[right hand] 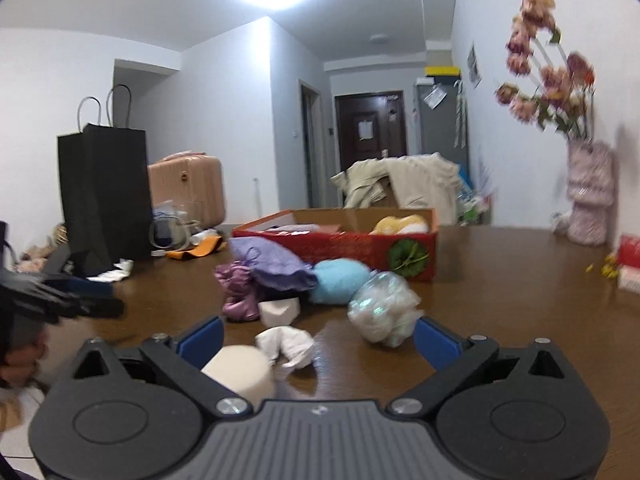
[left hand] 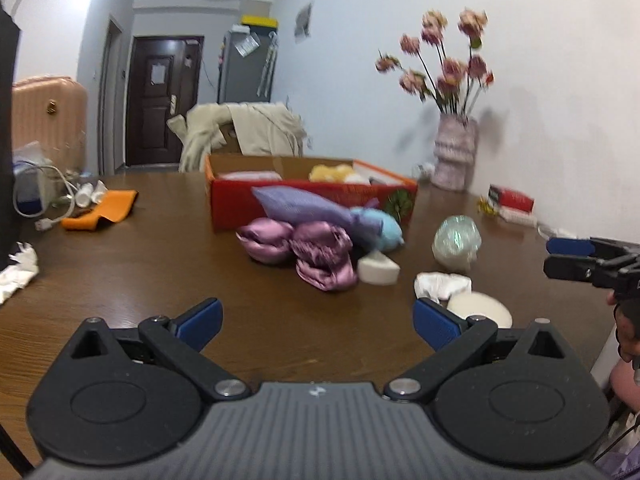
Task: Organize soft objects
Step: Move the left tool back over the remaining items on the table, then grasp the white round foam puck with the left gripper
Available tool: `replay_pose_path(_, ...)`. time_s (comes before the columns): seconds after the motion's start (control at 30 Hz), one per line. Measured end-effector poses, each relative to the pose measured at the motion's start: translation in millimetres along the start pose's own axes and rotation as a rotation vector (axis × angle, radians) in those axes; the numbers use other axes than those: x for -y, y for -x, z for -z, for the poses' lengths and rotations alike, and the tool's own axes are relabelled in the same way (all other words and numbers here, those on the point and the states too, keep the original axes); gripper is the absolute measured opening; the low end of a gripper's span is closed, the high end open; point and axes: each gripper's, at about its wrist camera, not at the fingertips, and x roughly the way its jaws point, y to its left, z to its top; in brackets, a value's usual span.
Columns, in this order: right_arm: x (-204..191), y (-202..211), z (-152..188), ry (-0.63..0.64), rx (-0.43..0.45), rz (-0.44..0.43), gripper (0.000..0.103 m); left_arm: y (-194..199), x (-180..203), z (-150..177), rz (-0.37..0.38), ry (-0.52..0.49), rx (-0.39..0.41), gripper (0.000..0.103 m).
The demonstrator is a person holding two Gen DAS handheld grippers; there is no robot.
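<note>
Brown wooden table (left hand: pixel 160 264) in white-walled room, red box (left hand: pixel 312 196) on it

Dark wooden table (left hand: pixel 160 264), red box (left hand: pixel 304 204), soft-object pile (left hand: pixel 316 240), orange cloth (left hand: pixel 104 208), vase (left hand: pixel 456 152), crumpled tissue (right hand: pixel 286 346)

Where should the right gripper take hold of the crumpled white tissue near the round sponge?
Probably across the raised middle of the crumpled white tissue, coming straight forward and down from the near side. The open right gripper already frames it; the round sponge sits close at its left, so bias slightly right.
</note>
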Motion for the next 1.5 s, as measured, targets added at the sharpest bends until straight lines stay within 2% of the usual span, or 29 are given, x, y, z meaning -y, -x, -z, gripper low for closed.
replay_pose_path(0.1, -1.7, -5.4, 4.2, 0.002, 0.000, -0.034, 0.093, -8.5, 7.2, 0.2, 0.023, -0.003, -0.023, 0.103)
replay_pose_path(0.23, 3.7, -17.7, 4.4, -0.041, -0.035, 0.006, 0.081, -15.9, 24.3, -1.1, 0.117, -0.037, -0.034, 0.103)
replay_pose_path(0.4, 11.9, -28.2, 5.7, -0.075, -0.073, 0.055, 0.072, -26.4, 32.8, -0.1, 0.152, -0.021, -0.060, 0.103)
replay_pose_path(0.53, 18.3, -40.0, 7.9, -0.121, -0.116, 0.058, 0.062, -36.0, 48.6, -6.9, 0.155, -0.059, -0.061, 0.103)
replay_pose_path(0.6, 18.8, -45.2, 6.2, -0.129, -0.121, 0.035, 0.060, -44.0, 56.6, -11.5, 0.170, -0.071, -0.080, 0.103)
replay_pose_path(0.7, 18.6, -54.2, 0.8, -0.123, -0.133, 0.037, 0.059, -51.5, 74.2, -11.3, 0.239, -0.103, -0.103, 0.103)
replay_pose_path(0.83, 20.1, -59.8, -7.6, -0.122, -0.124, 0.042, 0.059, -67.4, 112.0, -8.0, 0.218, -0.220, -0.146, 0.102)
replay_pose_path(0.9, 20.5, -58.6, -10.2, -0.122, -0.116, 0.041, 0.059, -72.8, 116.7, -6.0, 0.223, -0.250, -0.172, 0.090)
replay_pose_path(0.97, 20.3, -57.1, -9.7, -0.119, -0.118, 0.047, 0.059, -78.3, 114.5, -3.8, 0.214, -0.252, -0.205, 0.057)
replay_pose_path(1.03, 20.3, -57.3, -7.8, -0.119, -0.130, 0.051, 0.059, -76.2, 106.3, -2.5, 0.226, -0.217, -0.200, 0.057)
replay_pose_path(1.13, 15.2, -61.3, -6.3, -0.113, -0.151, 0.042, 0.059, -54.4, 80.4, -5.9, 0.225, -0.132, -0.120, 0.057)
replay_pose_path(1.23, -1.2, -72.3, -8.3, -0.049, -0.177, 0.012, 0.059, -37.1, 48.9, -12.5, 0.135, -0.030, -0.063, 0.058)
replay_pose_path(1.33, -19.6, -91.4, -10.4, 0.021, -0.216, 0.009, 0.059, -27.4, 23.1, -16.0, 0.043, 0.022, -0.033, 0.058)
replay_pose_path(1.47, -30.2, -115.6, -12.6, 0.048, -0.271, 0.032, 0.059, -22.1, 0.1, -15.8, 0.003, 0.068, -0.023, 0.058)
replay_pose_path(1.5, -32.3, -120.2, -12.5, 0.055, -0.290, 0.040, 0.054, -21.0, -3.0, -14.4, 0.000, 0.076, -0.021, 0.058)
